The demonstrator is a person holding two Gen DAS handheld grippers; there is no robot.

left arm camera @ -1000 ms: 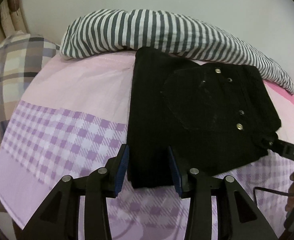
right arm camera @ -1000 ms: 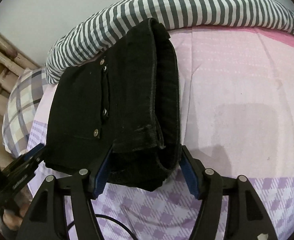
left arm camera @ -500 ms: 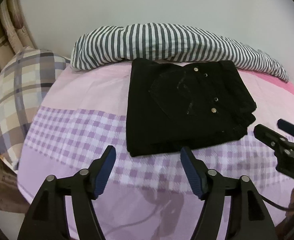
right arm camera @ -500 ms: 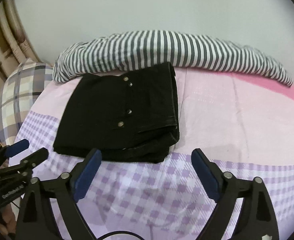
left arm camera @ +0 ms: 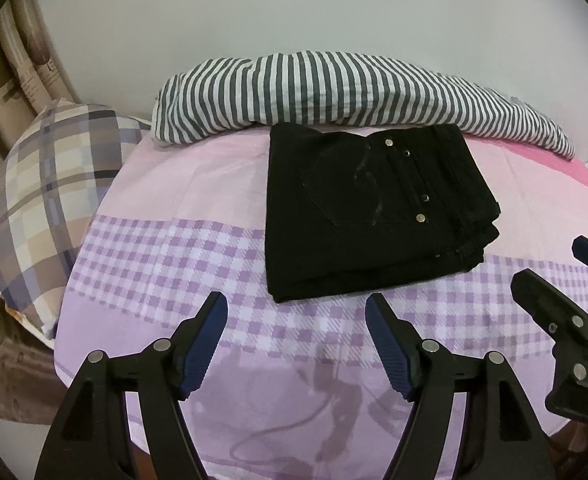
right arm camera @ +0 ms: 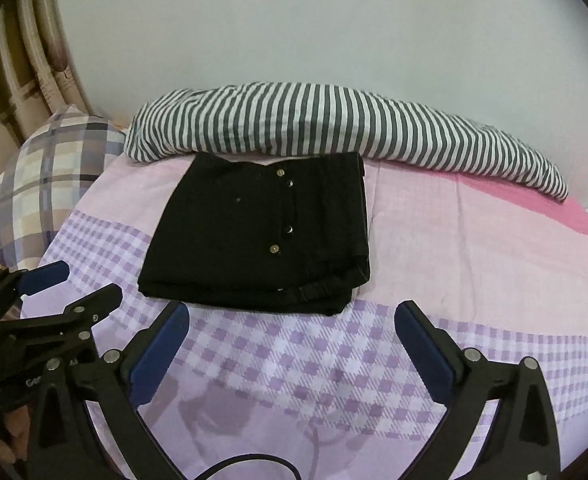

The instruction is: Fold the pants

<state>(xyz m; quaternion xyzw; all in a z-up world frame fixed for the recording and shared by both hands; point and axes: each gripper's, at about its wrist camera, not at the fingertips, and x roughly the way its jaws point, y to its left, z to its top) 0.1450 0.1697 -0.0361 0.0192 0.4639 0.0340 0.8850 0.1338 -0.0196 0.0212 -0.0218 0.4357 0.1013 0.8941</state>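
The black pants [left arm camera: 370,216] lie folded into a compact rectangle on the pink and purple checked bedsheet [left arm camera: 165,256], metal buttons facing up. They also show in the right wrist view [right arm camera: 261,236]. My left gripper [left arm camera: 296,312] is open and empty, hovering just in front of the pants' near edge. My right gripper [right arm camera: 291,322] is open and empty, also in front of the near edge. Each gripper shows at the side of the other's view: the right [left arm camera: 554,276] and the left [right arm camera: 81,284].
A striped grey and white bolster [left arm camera: 334,92] lies along the wall behind the pants. A plaid pillow [left arm camera: 41,192] sits at the left by a wooden headboard [right arm camera: 21,76]. A cable [right arm camera: 253,464] hangs near the bed's front edge.
Both grippers opened, let go of the folded pants, and pulled back toward the front of the bed. The pants stayed flat on the sheet.
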